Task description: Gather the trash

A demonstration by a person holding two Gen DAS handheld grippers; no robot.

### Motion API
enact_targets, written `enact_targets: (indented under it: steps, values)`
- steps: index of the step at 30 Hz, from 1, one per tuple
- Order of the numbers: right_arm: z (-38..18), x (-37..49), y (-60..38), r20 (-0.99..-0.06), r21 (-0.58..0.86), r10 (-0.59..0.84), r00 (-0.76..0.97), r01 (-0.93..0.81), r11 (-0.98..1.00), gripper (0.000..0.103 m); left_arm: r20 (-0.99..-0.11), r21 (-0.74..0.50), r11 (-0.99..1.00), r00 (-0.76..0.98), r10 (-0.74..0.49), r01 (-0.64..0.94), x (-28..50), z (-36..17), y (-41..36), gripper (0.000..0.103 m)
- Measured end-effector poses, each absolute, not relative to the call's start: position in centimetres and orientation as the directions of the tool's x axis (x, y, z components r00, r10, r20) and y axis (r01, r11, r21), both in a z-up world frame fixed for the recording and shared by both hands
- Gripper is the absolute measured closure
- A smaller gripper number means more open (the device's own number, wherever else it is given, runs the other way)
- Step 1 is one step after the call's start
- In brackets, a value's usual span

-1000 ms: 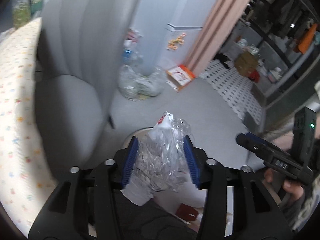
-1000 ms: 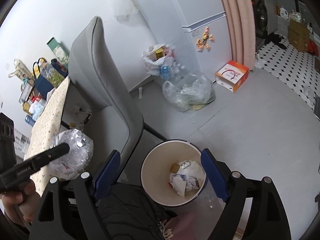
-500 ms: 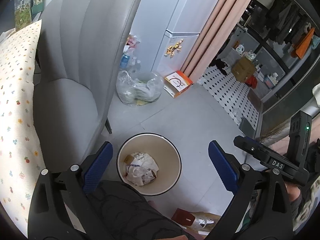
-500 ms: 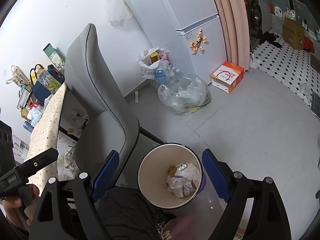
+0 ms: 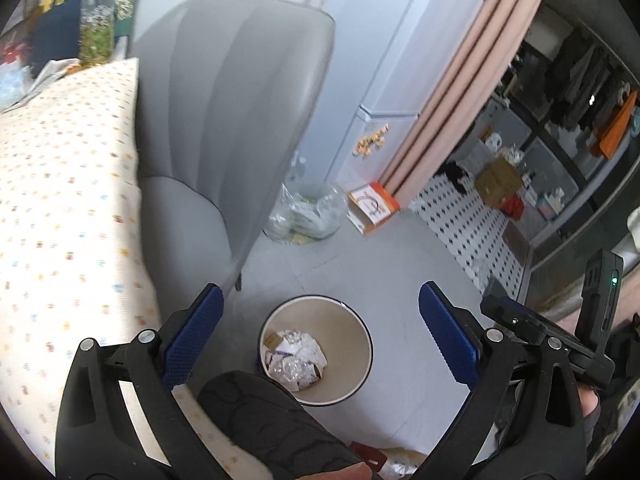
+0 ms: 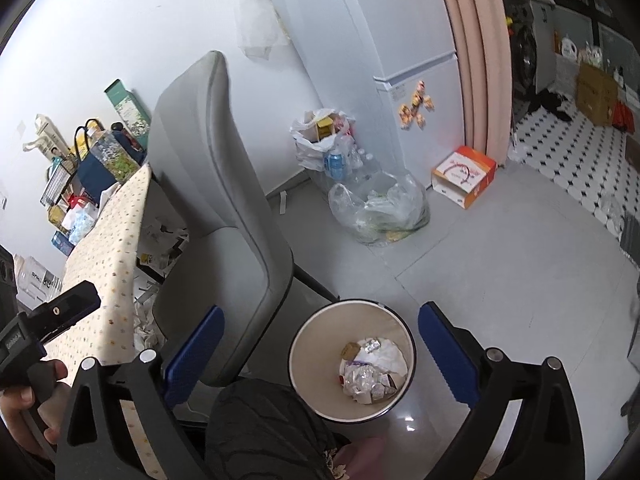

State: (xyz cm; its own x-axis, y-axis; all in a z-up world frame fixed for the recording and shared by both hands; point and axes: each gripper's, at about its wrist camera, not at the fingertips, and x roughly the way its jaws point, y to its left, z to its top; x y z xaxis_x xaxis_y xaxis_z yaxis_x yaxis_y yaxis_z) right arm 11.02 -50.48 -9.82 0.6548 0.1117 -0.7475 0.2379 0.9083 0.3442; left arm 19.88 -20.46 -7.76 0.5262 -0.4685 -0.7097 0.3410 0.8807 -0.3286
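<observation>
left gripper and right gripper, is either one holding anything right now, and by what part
Nothing is held. The left gripper is open and empty; the right gripper is still opening with nothing between its blue pads. The crumpled plastic and paper trash lies in the round beige bin.

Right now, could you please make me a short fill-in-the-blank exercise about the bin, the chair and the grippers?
1. The crumpled trash lies inside the ____, which stands on the floor.
2. Beside the bin stands a grey ____.
3. The left gripper holds ____ between its pads.
4. The pads of the right gripper are ____ in colour.

Missing words: bin; chair; nothing; blue
</observation>
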Motion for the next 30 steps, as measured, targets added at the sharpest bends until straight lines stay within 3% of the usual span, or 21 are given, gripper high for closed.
enact_targets:
  steps: [21, 30]
  values:
    - [-1.2, 10.5, -39.1, -0.684, 0.198, 0.083, 0.725, 0.074, 0.977, 0.008, -0.586, -0.306, 0.927, 0.725, -0.362, 0.217, 14.5, -1.5, -7.7, 0.006]
    - [2.1, 9.8, -35.1, -0.659, 0.123, 0.0, 0.752, 0.108, 0.987, 0.008, -0.556, -0.269, 0.952, 0.784, -0.277, 0.145, 11.1, 1.2, -3.6, 0.006]
